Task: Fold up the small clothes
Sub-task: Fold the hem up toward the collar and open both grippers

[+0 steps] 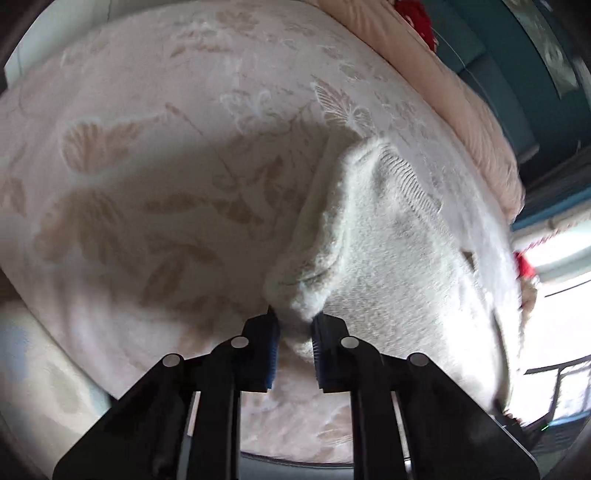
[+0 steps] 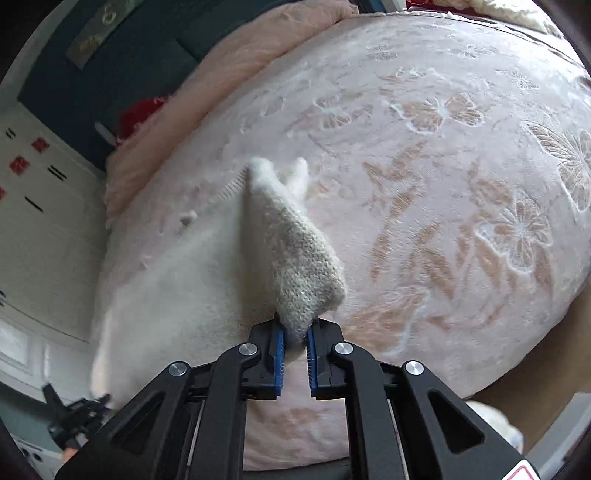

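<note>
The white knitted garment (image 1: 388, 236) lies on the pink floral bedspread (image 1: 155, 155), off to the right as the left wrist view shows it, fuzzy and thick, with a ribbed band running along its far edge. One corner of it is lifted off the bed and bunched into a soft fold, and the left gripper (image 1: 294, 326) pinches that fold between its blue-lined pads (image 1: 271, 350), the wool filling the narrow gap between them. Beyond the garment a peach quilt (image 1: 476, 122) is heaped along the bed's edge, with something red (image 1: 417, 18) poking out near a dark teal wall; the far right of this view is blurred and washed out by window light. From the right wrist view, the same garment (image 2: 295, 236) rises in a tapering cone from the bedspread (image 2: 443, 166) toward the camera, its nearest tip clamped by the right gripper (image 2: 295, 336), whose pads (image 2: 279, 354) squeeze the knit between them. The rest of the garment spreads flat and pale to the left on the bed. A white cabinet (image 2: 44, 206) with red and black marks stands beyond the bed's left side
</note>
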Action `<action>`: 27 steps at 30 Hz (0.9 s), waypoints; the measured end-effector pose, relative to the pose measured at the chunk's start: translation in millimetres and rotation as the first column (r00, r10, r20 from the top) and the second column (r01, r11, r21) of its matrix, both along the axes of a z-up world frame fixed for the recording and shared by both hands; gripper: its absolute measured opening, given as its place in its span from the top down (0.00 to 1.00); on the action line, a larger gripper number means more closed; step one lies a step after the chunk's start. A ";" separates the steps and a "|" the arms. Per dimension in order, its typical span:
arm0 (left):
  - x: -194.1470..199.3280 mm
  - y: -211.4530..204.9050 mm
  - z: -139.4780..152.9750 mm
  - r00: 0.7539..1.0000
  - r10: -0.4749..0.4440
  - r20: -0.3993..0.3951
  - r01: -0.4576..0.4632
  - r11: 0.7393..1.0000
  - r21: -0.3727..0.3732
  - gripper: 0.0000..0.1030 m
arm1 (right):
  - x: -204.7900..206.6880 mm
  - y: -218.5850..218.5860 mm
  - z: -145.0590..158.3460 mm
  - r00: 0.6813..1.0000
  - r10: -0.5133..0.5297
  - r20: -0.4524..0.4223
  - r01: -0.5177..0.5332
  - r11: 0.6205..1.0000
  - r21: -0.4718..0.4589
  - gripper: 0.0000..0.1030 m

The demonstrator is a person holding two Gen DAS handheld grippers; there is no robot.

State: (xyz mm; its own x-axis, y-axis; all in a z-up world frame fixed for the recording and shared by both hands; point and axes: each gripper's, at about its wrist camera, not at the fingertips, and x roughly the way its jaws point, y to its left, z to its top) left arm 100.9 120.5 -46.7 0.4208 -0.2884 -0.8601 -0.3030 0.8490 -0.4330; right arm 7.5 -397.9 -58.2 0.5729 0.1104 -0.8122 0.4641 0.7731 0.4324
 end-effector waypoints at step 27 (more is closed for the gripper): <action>-0.1 -155.5 15.2 0.926 -0.375 0.053 0.341 0.885 0.317 0.63 | 82.5 227.8 -5.8 0.849 0.512 -0.133 -0.529 0.818 -0.227 0.90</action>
State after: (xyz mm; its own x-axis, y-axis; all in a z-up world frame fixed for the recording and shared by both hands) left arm 100.9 -35.0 -31.5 0.4333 -0.1765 -0.8838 0.0803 0.9843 -0.1572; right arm 90.0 -170.0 -64.0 0.4340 0.1695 -0.8848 -0.0180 0.9836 0.1796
